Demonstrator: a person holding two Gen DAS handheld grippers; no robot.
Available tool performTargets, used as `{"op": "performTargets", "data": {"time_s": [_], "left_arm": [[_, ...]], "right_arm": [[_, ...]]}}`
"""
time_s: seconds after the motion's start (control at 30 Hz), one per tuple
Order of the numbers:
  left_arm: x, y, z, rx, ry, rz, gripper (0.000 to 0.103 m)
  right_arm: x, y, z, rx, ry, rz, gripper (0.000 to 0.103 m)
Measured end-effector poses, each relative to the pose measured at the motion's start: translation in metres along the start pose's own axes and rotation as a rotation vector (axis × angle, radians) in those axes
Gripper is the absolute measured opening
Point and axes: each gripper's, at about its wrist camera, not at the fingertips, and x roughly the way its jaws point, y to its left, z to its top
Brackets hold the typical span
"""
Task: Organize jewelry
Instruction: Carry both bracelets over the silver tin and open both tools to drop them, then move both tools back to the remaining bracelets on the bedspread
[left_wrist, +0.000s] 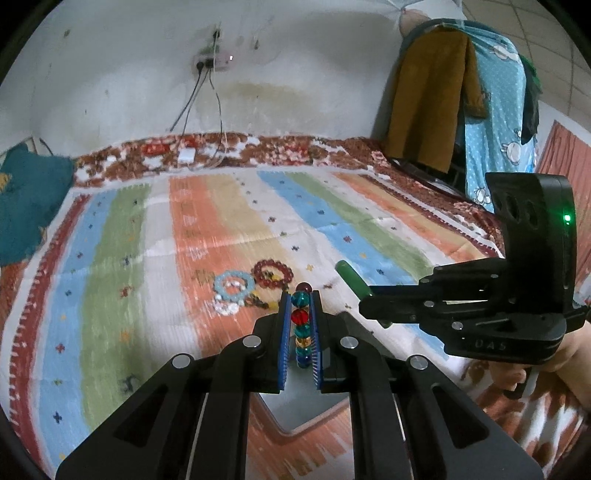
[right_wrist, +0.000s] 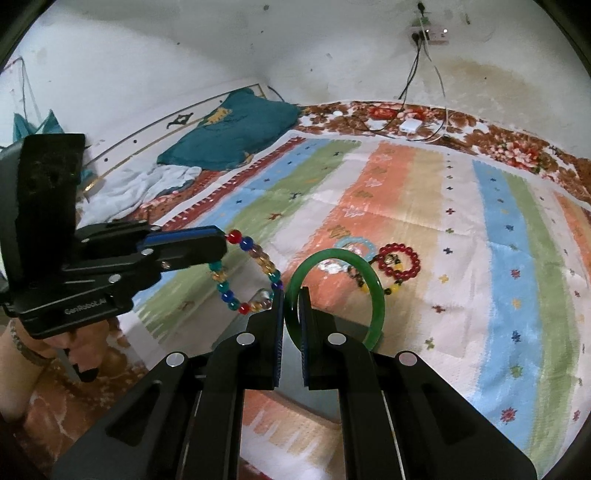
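My left gripper (left_wrist: 300, 314) is shut on a multicoloured bead bracelet (left_wrist: 301, 325), held edge-on between its blue pads; from the right wrist view the bracelet (right_wrist: 255, 280) hangs as a loop from that gripper (right_wrist: 221, 243). My right gripper (right_wrist: 292, 314) is shut on a green bangle (right_wrist: 369, 280), held upright above the striped cloth (right_wrist: 424, 192); in the left wrist view the bangle (left_wrist: 352, 277) sticks out of the right gripper (left_wrist: 364, 304). A pale blue bead bracelet (left_wrist: 234, 284), a dark red bead bracelet (left_wrist: 272, 273) and smaller pieces lie on the cloth just beyond both grippers.
A grey tray or box (left_wrist: 299, 406) lies right under the left gripper. A teal cushion (right_wrist: 232, 129) sits at the far left corner. Charger cables (right_wrist: 406, 122) lie by the wall. Clothes hang on a rack (left_wrist: 461, 103) at right.
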Motion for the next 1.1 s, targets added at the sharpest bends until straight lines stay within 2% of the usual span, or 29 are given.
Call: {"op": "performTargets", "data": {"time_s": [0.07,0.1,0.13,0.2,0.27,0.3,0.43,0.63,0.9,1.1], "left_arm": [[0.001,0.002,-0.003,-0.014,0.018,0.011,0.016],[0.002,0.005,-0.003,-0.029,0.027,0.015,0.036],[0.002,0.007,-0.004,-0.043,0.023,0.026,0.048],[0.002,0.010,-0.004,-0.054,0.019,0.056,0.050],[0.002,0.017,-0.004,-0.076,0.019,0.086,0.057],[0.002,0.020,-0.003,-0.087,0.018,0.103,0.064],[0.008,0.032,-0.003,-0.115,0.032,0.168,0.079],[0.023,0.044,0.002,-0.130,0.076,0.196,0.085],[0.043,0.047,0.007,-0.106,0.123,0.213,0.094],[0.056,0.056,0.008,-0.106,0.158,0.234,0.097]], "right_arm": [[0.001,0.001,-0.001,0.003,0.003,-0.003,0.011],[0.001,0.000,-0.001,0.010,0.006,-0.003,0.015],[0.001,0.000,0.000,0.015,0.006,0.002,0.029],[-0.001,-0.002,0.000,0.029,-0.008,-0.014,0.051],[-0.001,-0.005,0.001,0.044,-0.011,-0.026,0.051],[-0.001,-0.008,0.001,0.053,-0.008,-0.036,0.051],[0.007,-0.024,0.002,0.102,0.013,-0.085,0.063],[0.018,-0.047,0.008,0.162,0.031,-0.145,0.074],[0.025,-0.058,0.016,0.177,0.033,-0.196,0.085],[0.033,-0.069,0.021,0.181,0.043,-0.233,0.089]]}}
